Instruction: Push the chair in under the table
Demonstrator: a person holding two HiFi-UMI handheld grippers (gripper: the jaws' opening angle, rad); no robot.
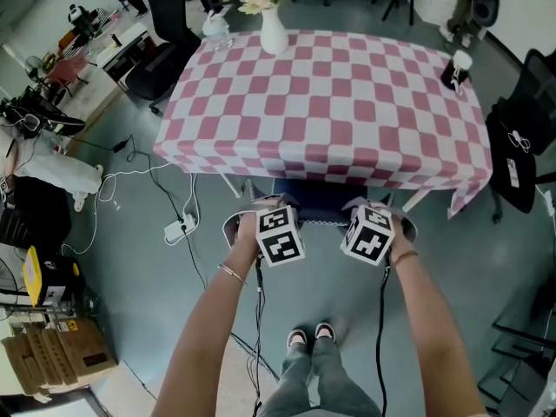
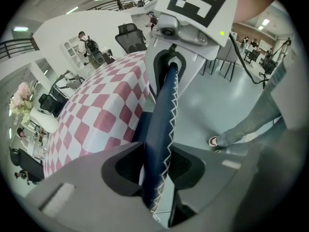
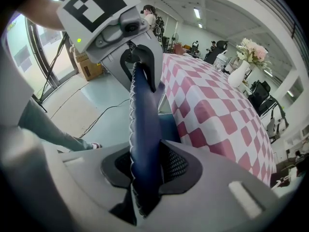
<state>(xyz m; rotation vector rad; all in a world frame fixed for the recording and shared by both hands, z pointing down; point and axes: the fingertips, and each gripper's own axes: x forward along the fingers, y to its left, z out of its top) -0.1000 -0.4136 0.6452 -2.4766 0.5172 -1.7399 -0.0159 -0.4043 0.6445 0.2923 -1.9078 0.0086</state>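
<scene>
The chair's blue backrest (image 1: 320, 205) with white zigzag stitching stands at the near edge of the table (image 1: 261, 150), which wears a pink-and-white checked cloth. My left gripper (image 1: 274, 224) and right gripper (image 1: 372, 224) both point down onto the backrest's top edge, side by side. In the left gripper view the backrest (image 2: 161, 115) runs between the jaws of the left gripper (image 2: 154, 178), which is shut on it, and the right gripper (image 2: 169, 47) clamps it further along. In the right gripper view the right gripper (image 3: 145, 173) is shut on the backrest (image 3: 142, 115), with the left gripper (image 3: 137, 57) beyond. The seat is hidden.
On the table stand a white vase of flowers (image 1: 272, 24), a clear bottle (image 1: 216, 26) and a small black-and-white item (image 1: 458, 68). Black office chairs (image 1: 165, 46) (image 1: 521, 137) flank the table. A power strip (image 1: 178, 228) with cables lies on the floor at the left. The person's feet (image 1: 311, 335) stand behind the chair.
</scene>
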